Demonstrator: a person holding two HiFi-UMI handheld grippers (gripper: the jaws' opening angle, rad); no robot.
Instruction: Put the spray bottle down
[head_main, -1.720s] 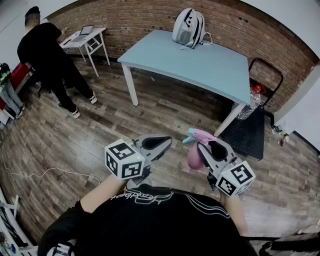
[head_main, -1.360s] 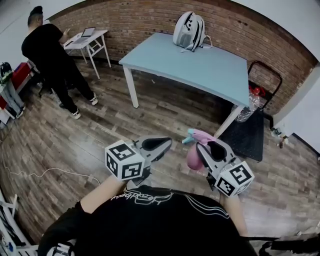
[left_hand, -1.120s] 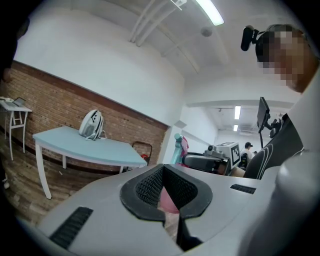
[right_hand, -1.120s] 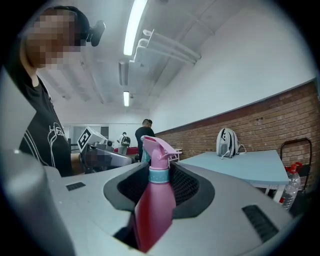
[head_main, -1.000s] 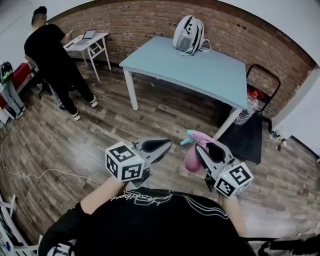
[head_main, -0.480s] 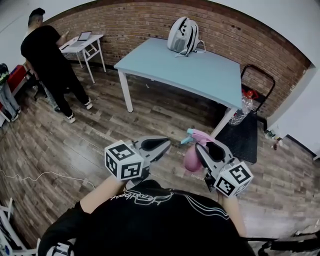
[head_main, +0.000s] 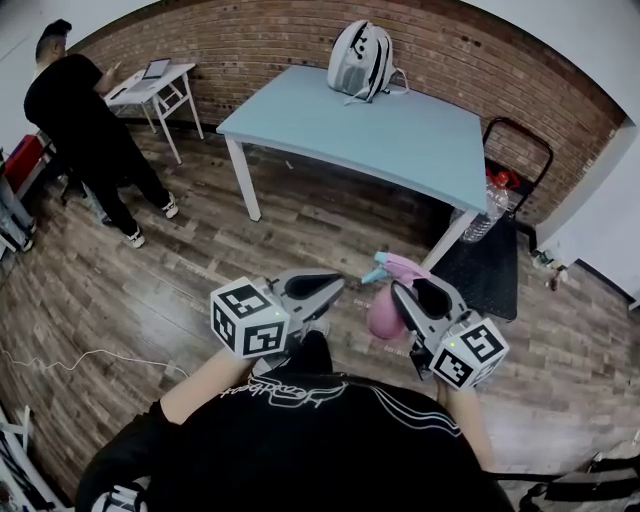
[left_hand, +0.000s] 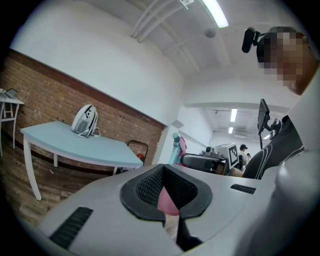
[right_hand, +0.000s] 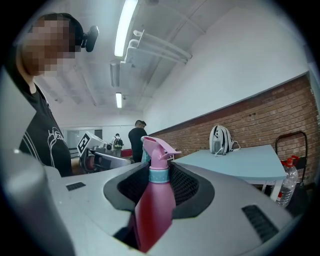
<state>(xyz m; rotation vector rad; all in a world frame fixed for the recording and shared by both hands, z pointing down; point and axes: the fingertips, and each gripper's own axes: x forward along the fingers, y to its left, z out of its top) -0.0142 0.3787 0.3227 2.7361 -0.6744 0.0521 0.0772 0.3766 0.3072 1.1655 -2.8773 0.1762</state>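
Right gripper (head_main: 404, 296) jaws clamp spray bottle (head_main: 386, 312), lower centre; left gripper (head_main: 322, 288) jaws together, empty. Best: seat base flat on surface (head_main: 400, 135) before opening.

Above my black short-sleeved T-shirt (head_main: 320, 440) with white line print, my grey left gripper (head_main: 325, 287) and right gripper (head_main: 418, 290) carry white black-marked cubes (head_main: 250, 318).
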